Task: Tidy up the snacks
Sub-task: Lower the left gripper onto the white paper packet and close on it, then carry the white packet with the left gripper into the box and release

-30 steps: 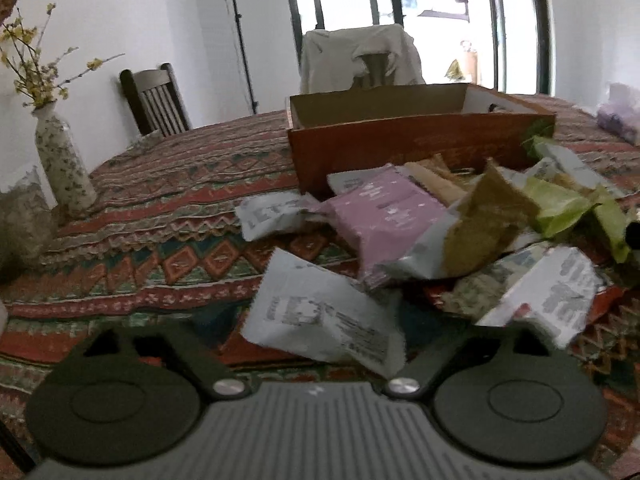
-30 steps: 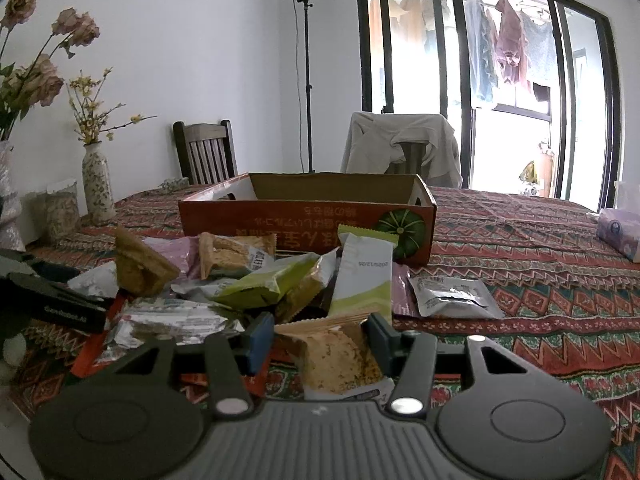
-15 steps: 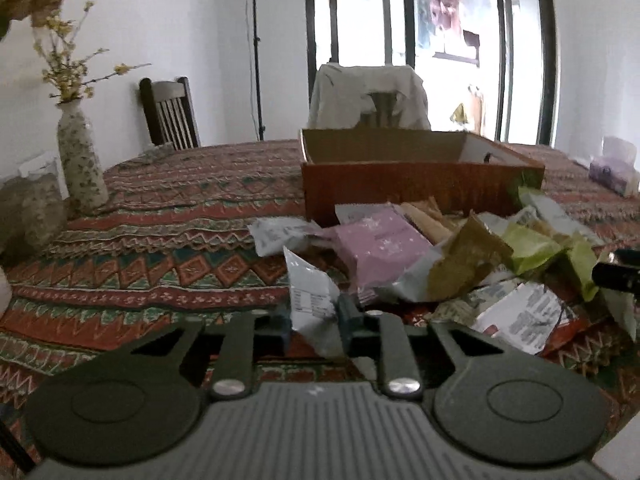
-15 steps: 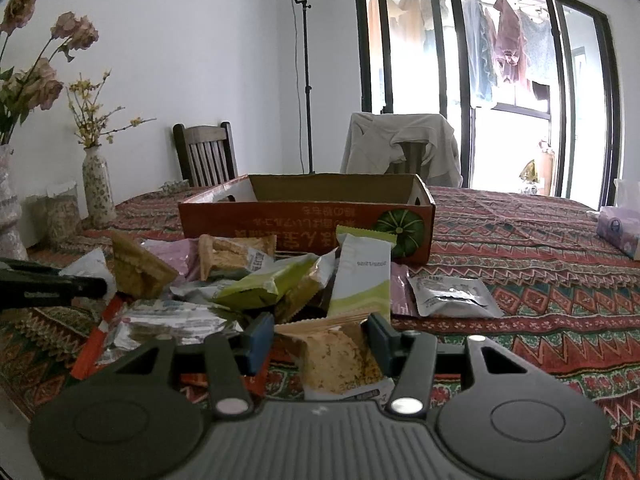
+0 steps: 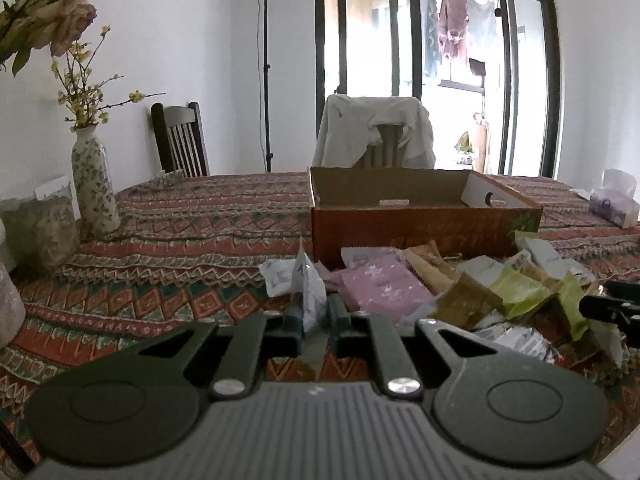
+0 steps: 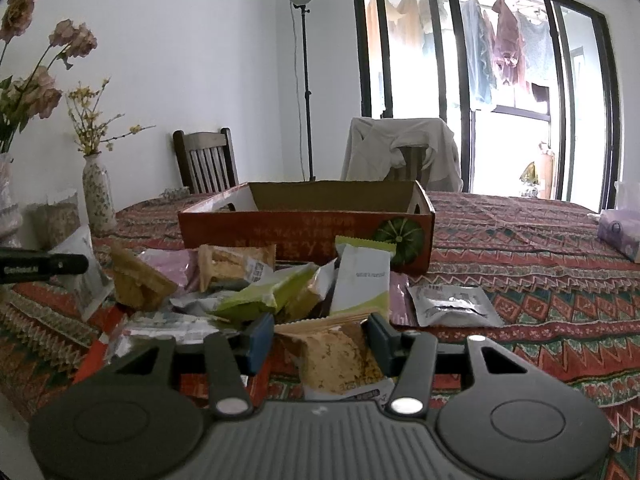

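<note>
Left gripper: jaws closed on a white snack packet, which stands upright between the pads, its top corner pointing up.
Right gripper: jaws partly open, one on each side of a tan cracker packet; whether the pads press on it cannot be told.
Snack pile: loose packets heaped on the table just in front of both grippers, among them a pink packet, a green packet and a white-and-green sachet leaning upright.
Silver pouch: lies flat on the cloth, just right of the pile.
Cardboard box: open-topped, orange-sided with a green pumpkin print, directly behind the pile; what it holds cannot be seen.
Tablecloth: red patterned, covering the table.
Floral vase: upright at the table's left edge, holding yellow sprigs.
Background: a dark wooden chair, a second chair draped with a pale garment, and a lamp stand by the wall.
</note>
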Demonstrator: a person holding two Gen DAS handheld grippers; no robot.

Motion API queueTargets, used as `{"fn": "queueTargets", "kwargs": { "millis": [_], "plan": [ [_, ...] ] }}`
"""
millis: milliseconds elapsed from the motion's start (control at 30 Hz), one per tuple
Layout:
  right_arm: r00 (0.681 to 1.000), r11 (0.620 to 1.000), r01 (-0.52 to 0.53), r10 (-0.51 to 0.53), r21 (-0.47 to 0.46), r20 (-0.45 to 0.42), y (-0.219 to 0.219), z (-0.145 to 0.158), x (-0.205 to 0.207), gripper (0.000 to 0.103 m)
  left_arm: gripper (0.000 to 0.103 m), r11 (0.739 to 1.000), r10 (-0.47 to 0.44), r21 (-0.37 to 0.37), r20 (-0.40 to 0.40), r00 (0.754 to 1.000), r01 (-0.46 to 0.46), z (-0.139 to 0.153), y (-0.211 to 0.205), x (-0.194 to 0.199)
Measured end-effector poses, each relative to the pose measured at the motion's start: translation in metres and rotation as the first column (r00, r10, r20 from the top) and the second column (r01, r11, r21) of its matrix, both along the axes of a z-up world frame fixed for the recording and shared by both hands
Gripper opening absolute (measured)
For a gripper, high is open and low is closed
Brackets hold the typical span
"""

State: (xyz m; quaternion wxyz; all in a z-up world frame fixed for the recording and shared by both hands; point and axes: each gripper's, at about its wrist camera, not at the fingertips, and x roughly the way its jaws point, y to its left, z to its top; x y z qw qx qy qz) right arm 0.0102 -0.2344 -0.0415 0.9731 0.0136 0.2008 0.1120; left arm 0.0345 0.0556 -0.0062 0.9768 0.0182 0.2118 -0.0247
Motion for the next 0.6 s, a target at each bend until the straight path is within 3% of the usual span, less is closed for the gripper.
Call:
{"fn": "queueTargets", "kwargs": {
  "millis": [267,600],
  "plan": [
    [1.0,1.0,0.012,-0.012,0.002,0.021,-0.001,0.007,0.009,0.051,0.013,1.0,-0.02,-0.012,0.034,0.999,0.02,0.014,-0.005,0.006],
    [0.993,0.999,0.041,-0.042,0.007,0.109,-0.006,0.036,0.037,0.051,0.013,0.997,-0.055,-0.04,0.084,0.995,0.058,0.038,-0.016,0.031]
  ]
}}
